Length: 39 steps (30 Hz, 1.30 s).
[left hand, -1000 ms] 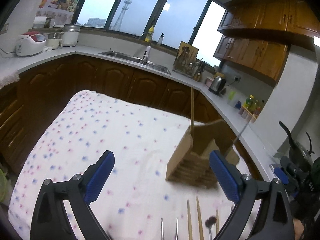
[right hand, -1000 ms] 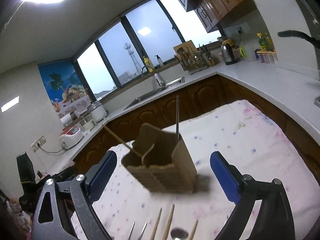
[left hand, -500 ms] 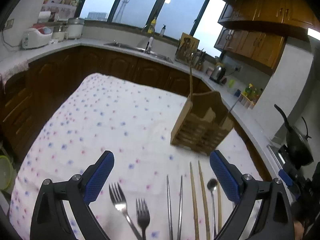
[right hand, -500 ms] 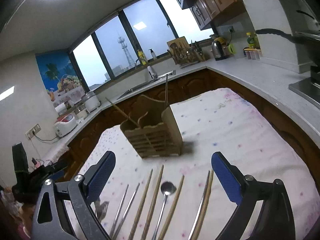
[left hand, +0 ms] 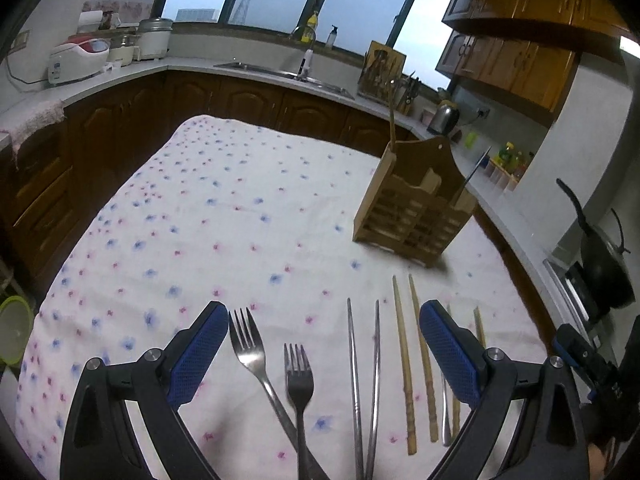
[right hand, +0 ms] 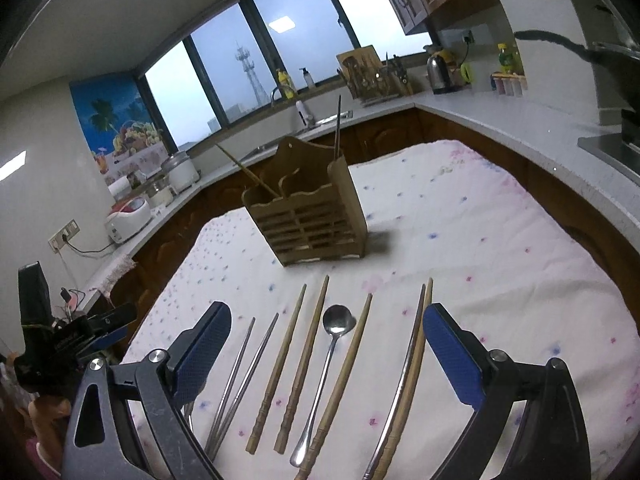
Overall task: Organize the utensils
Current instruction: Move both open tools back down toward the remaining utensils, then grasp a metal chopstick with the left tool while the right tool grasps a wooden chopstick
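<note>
Wooden caddy (right hand: 306, 220) now stands farther off, the utensil row (forks (left hand: 272, 368), chopsticks (right hand: 296, 364), spoon (right hand: 328, 360)) newly revealed beneath both wide-open, empty grippers (left hand: 320, 340) (right hand: 326, 340), so picking can begin.

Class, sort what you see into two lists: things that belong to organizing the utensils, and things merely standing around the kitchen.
Belongs to the job:
wooden holder
forks
metal chopsticks
wooden chopsticks
spoon

Just standing about:
kettle
rice cooker
black pan
sink

The left gripper (left hand: 323, 344) gapes wide above two forks (left hand: 276, 376) and chopsticks (left hand: 414, 364), wooden holder (left hand: 416, 208) far right.
</note>
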Tool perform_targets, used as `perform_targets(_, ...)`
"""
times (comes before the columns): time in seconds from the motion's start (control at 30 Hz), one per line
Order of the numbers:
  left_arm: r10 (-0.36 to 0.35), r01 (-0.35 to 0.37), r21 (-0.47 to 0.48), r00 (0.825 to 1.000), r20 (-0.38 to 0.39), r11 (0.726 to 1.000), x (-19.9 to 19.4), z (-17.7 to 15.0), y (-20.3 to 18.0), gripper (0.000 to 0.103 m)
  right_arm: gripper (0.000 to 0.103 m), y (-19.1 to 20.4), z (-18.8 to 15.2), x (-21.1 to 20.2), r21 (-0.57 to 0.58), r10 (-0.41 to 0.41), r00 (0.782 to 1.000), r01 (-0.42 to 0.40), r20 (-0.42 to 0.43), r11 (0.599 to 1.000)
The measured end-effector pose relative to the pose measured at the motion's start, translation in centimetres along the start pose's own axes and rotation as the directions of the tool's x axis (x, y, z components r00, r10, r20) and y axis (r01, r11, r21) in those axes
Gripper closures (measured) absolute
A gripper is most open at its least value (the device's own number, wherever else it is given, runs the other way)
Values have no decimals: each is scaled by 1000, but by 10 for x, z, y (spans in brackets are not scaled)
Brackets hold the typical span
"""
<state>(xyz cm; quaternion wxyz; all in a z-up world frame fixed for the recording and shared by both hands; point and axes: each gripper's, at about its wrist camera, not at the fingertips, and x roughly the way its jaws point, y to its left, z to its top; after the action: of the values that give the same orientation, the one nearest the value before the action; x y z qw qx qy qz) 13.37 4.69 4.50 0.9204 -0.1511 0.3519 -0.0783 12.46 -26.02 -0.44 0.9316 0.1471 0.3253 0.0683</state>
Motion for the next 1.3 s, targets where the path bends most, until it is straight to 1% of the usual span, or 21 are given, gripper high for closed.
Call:
perform_targets(0.07,-1,1,2,1000,-8,1000,-2,0,1,6,5,0,-1,3,0,-3,1000,3,-8,1000)
perform_targets(0.37,15,-13,29,998,-67,999,15,5,-1,7,6,-2,-2,20,-4,-16,999,15,-45,1000)
perform_targets(0.53,27,-22,46,995,-95,999,30,9,-7,7,6,-4,-3,32,-8,-33,997,33,-71,999)
perform_targets(0.6,28,-22,53,994,-106,998,40,10,-12,7,8,-5,-3,36,-7,-36,996,36,-76,999)
perform_targets(0.7,36,-27,68,992,-124,997,52,12,-18,8,18,-7,-2,43,-2,-37,995,37,-94,999)
perform_targets(0.73,37,-27,75,990,-134,997,55,12,-19,10,22,-8,-1,47,1,-37,994,37,-104,999)
perform_targets(0.77,38,-26,81,989,-143,996,59,12,-21,11,24,-9,-1,51,1,-39,993,39,-116,999)
perform_targets(0.8,38,-25,85,988,-150,996,63,13,-22,13,25,-9,-1,54,1,-41,991,42,-123,999)
perform_targets(0.87,34,-18,96,985,-168,995,71,14,-25,17,36,-10,-1,62,4,-42,988,43,-146,999)
perform_targets(0.9,35,-17,100,984,-176,995,75,14,-26,19,39,-11,-2,67,5,-45,986,46,-162,999)
perform_targets(0.97,38,-17,111,979,-199,994,84,14,-29,25,50,-13,-3,77,4,-52,979,54,-195,999)
perform_targets(1.07,48,-17,132,971,-235,991,99,16,-33,34,61,-17,-7,90,7,-67,968,71,-242,997)
perform_targets(1.13,56,-19,146,965,-256,989,109,17,-37,43,67,-20,-9,97,11,-76,962,82,-264,997)
perform_targets(1.2,56,-13,155,959,-278,988,119,18,-39,46,68,-24,-11,103,14,-85,956,92,-280,996)
perform_targets(1.27,63,-14,169,954,-293,986,129,18,-42,46,74,-27,-12,109,15,-94,950,103,-299,995)
perform_targets(1.3,68,-15,176,952,-299,984,133,18,-44,46,75,-28,-12,112,15,-95,947,104,-307,994)
